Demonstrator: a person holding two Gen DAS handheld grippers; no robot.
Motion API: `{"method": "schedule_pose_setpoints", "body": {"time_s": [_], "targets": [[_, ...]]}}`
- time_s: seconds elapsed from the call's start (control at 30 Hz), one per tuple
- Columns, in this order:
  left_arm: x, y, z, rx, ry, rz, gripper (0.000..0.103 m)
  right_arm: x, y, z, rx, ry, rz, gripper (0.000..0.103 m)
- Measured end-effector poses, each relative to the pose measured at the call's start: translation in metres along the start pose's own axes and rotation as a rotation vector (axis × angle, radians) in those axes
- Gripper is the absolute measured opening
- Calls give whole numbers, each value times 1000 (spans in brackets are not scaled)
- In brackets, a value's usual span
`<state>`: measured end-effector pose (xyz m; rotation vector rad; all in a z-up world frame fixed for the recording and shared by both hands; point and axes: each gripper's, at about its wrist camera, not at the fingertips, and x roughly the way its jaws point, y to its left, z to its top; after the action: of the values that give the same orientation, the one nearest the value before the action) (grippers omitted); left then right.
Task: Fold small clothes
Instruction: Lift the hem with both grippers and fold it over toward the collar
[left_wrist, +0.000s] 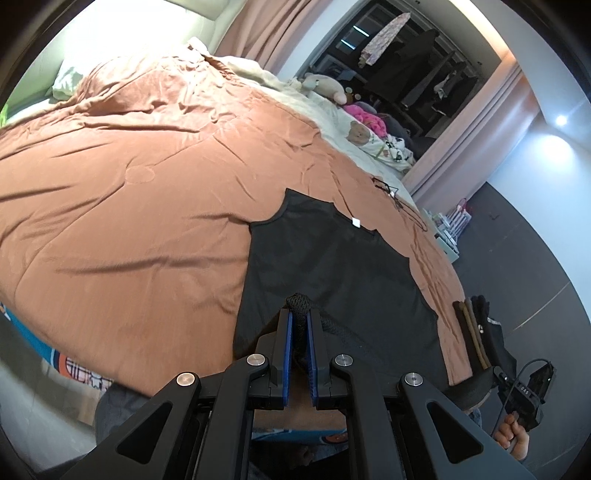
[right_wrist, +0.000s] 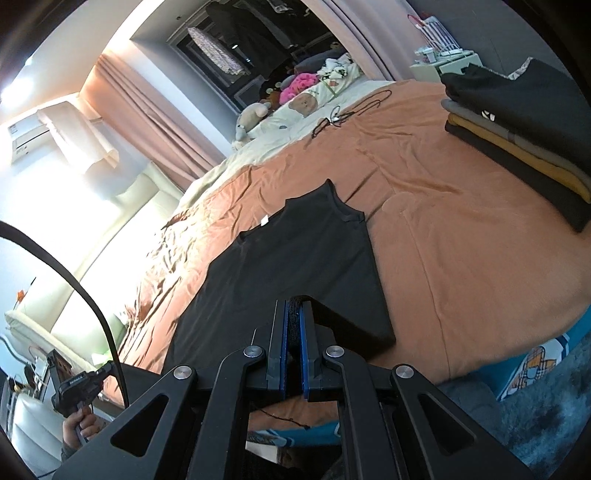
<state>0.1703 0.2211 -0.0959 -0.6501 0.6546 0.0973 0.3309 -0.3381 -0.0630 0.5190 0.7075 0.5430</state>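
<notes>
Black sleeveless knit top (left_wrist: 325, 266) lies on the orange quilted bed (left_wrist: 129, 192), soft, limp, light. Left gripper (left_wrist: 300, 317) and right gripper (right_wrist: 294, 317) jaws clamped on its near-edge hem corners.

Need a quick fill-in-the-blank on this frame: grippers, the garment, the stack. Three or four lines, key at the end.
1. The left gripper and right gripper are each shut on the hem of a ____ T-shirt.
2. The T-shirt lies on an ____ duvet.
3. Its white neck label faces ____.
4. The stack of folded clothes has a ____ garment on top.

Missing words: black; orange; up; black
</notes>
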Motion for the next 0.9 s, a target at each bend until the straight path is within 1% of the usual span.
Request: {"method": "schedule_pose_setpoints", "body": {"time_s": [0.33, 0.57, 0.9], "targets": [[44, -1, 39, -16, 31, 21, 8, 44, -6, 31, 48, 16, -27, 2], [78, 2, 62, -34, 55, 41, 8, 74, -3, 53, 39, 40, -49, 2], [128, 8, 93, -39, 102, 69, 7, 131, 4, 87, 27, 81, -89, 2]]}}
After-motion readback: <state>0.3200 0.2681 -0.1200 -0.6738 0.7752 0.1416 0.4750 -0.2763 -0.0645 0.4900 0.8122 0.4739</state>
